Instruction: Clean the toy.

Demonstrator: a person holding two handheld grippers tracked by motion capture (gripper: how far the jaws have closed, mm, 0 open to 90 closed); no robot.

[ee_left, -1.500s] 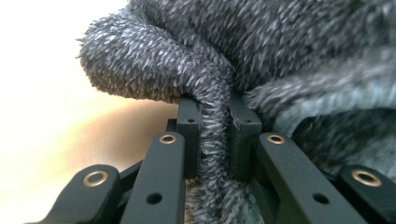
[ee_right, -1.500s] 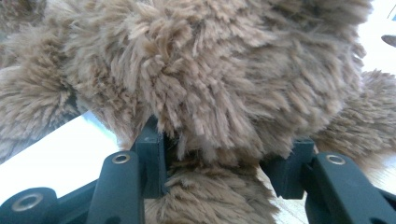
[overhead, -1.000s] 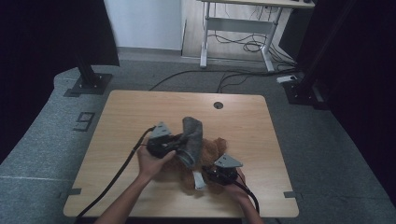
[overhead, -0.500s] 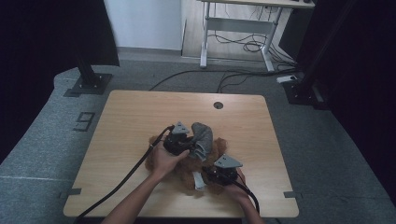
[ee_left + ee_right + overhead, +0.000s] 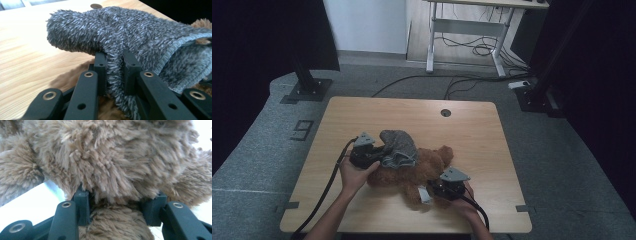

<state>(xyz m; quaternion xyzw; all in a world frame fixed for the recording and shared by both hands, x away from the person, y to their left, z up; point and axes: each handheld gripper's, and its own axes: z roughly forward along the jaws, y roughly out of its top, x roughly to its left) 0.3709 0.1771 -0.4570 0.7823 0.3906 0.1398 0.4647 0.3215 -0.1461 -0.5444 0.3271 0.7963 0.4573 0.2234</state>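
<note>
While the brown teddy bear [image 5: 414, 170] lies on its side across the near half of the wooden table [image 5: 377, 112], its length running left to right, a grey fuzzy garment [image 5: 398, 147] sits over its left end. The left gripper [image 5: 374, 156], nearer that end, pinches a fold of the garment between nearly closed jaws. The right gripper [image 5: 437, 191] clamps a plush limb at medium width.

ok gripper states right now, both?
Left gripper: shut on a fold of the grey fuzzy garment.
Right gripper: shut on a limb of the brown teddy bear.
</note>
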